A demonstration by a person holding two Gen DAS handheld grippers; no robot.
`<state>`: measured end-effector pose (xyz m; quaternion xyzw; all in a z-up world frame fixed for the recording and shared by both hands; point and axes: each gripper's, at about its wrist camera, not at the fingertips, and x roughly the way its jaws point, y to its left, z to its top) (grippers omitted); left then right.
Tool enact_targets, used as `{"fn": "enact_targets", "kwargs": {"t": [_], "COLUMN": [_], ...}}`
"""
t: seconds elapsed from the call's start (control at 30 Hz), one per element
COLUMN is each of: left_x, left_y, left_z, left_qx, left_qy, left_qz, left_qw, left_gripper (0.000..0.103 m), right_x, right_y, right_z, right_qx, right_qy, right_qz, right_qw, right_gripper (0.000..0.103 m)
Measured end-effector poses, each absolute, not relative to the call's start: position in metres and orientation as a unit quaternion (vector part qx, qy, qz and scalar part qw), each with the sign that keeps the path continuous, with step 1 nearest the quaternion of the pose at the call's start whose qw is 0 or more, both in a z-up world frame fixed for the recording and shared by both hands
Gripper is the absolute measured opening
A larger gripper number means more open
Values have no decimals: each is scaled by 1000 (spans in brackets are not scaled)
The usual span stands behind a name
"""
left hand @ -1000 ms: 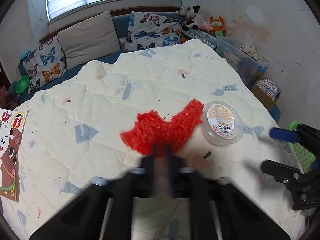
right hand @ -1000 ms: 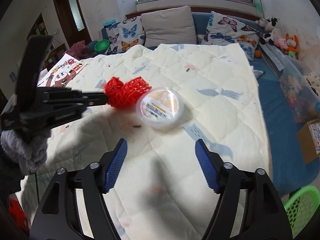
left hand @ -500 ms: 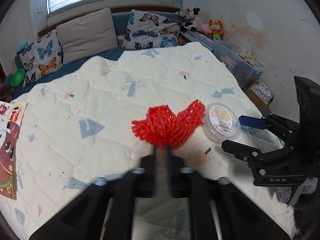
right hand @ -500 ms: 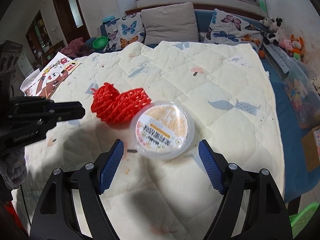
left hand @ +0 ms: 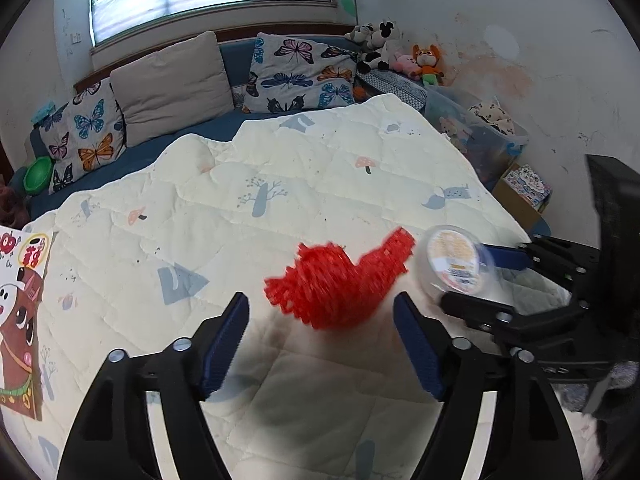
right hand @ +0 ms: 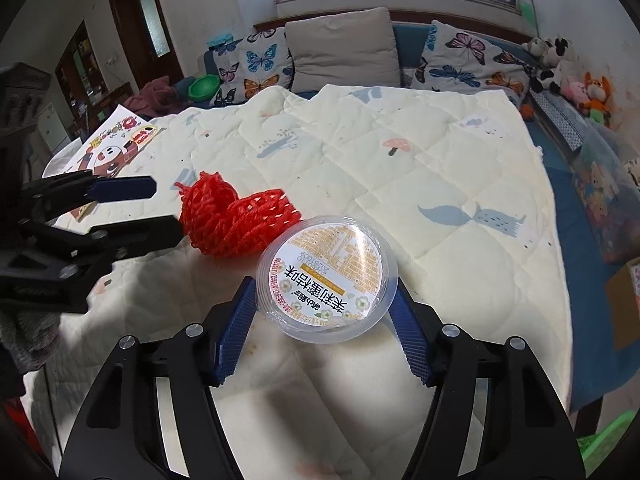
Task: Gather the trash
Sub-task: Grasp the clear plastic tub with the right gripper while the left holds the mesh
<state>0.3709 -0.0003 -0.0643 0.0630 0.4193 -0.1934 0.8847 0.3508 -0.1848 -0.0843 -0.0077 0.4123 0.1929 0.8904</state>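
Observation:
A red foam net [left hand: 340, 284] lies on the cream quilt [left hand: 280, 184]. My left gripper [left hand: 322, 312] is open, its blue pads either side of the net's near edge; the net also shows in the right wrist view [right hand: 236, 220]. A round clear plastic tub with a printed label [right hand: 328, 276] sits just right of the net. My right gripper [right hand: 322, 312] has its blue pads against both sides of the tub, which looks tilted. The tub shows in the left wrist view [left hand: 456, 260] between the right gripper's fingers [left hand: 508, 258].
Butterfly and beige pillows [left hand: 172, 84] line a blue sofa behind the quilt. Plush toys [left hand: 400, 52], a clear storage box [left hand: 480, 136] and a cardboard box [left hand: 524, 192] stand at the right. A cartoon poster [left hand: 20, 308] lies at the left. A green basket [right hand: 608, 444] is at lower right.
My left gripper has opened from shut and the red net now sits between its fingers. My right gripper moved forward and closed around the plastic tub.

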Motion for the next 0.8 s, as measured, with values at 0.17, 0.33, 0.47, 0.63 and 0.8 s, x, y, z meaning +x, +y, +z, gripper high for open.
{"fn": "enact_targets", "kwargs": {"t": [0.17,0.33,0.47,0.63,0.8], "left_x": [384,387,385,374,355], "left_y": [-6,-10,-11,-12,-15], "left_z": [-73,-83,-85,-79,-70], "left_qx": [56,52,46,48,55], "left_qy": [427,436,434,432,425], "left_qz": [-194,-203,-207,-209,-203], "left_qw": [881,875,876,876,880], "left_gripper": [78,62,42,19,10], "right_x": [342,334,325,311,291], "right_y": [-198,-209,-215,-218,-222], "right_z": [-77,-71,-68,-63,-55], "right_qx": [-6,-2,1,4,12], "right_qy": [410,406,404,401,394], "right_qz": [186,180,178,175,173], "right_qw": [893,896,897,899,902], "right_gripper": [66,66,66,66,66]}}
